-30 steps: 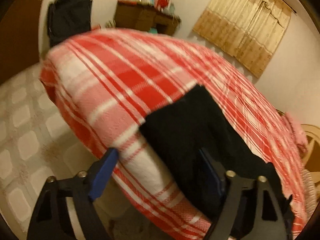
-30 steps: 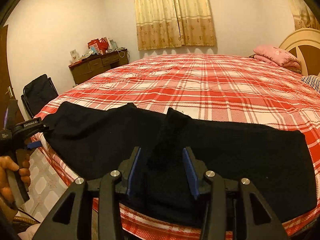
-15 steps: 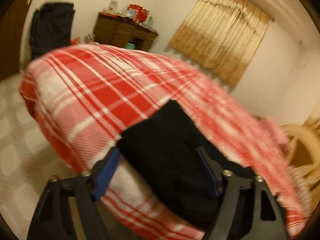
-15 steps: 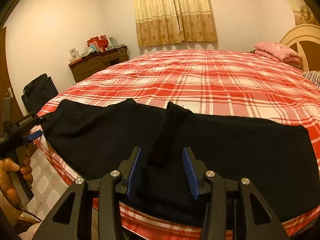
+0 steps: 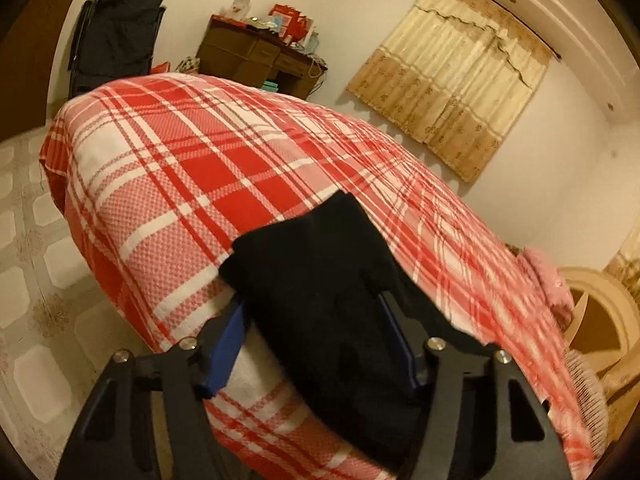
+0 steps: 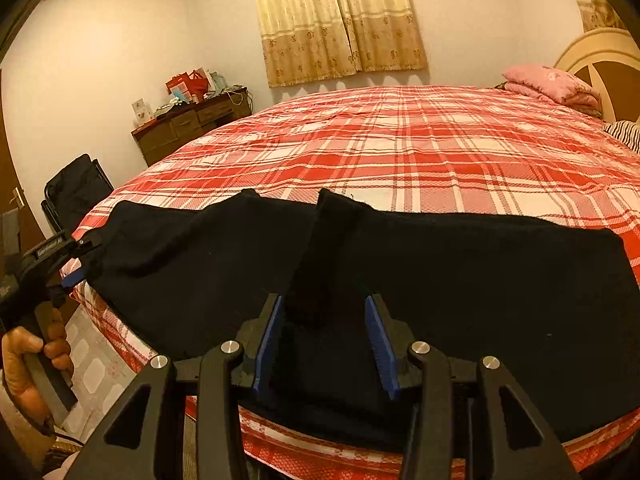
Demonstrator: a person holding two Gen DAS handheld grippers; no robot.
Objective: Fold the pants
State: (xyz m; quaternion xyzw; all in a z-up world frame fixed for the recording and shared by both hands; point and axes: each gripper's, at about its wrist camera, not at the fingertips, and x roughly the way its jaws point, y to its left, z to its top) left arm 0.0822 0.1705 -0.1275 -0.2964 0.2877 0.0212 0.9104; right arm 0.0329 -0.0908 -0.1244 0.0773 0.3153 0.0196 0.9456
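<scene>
Black pants (image 6: pixel 460 280) lie spread sideways along the near edge of the bed (image 6: pixel 400 152). My right gripper (image 6: pixel 324 300) is at their middle, shut on a raised ridge of the cloth that runs up between its blue pads (image 6: pixel 380 344). My left gripper (image 5: pixel 310 304) is at the pants' left end (image 5: pixel 312 264); its jaws are closing with the cloth between them and a gap still showing. In the right wrist view the left gripper (image 6: pixel 78 260) straddles that end's edge, held by a person's hand (image 6: pixel 24 364).
The red and white plaid cover hangs over the bed corner (image 5: pixel 80 168) to a tiled floor (image 5: pixel 28 264). A wooden dresser (image 6: pixel 192 124), a dark folding chair (image 6: pixel 76 192), curtains (image 6: pixel 336 20), a pink pillow (image 6: pixel 548 82) and the headboard (image 6: pixel 600 56) stand behind.
The left gripper's jaws have narrowed around the pants' end, and its view has tilted and shifted slightly over the bed corner. The right gripper and its ridge of cloth have stayed put.
</scene>
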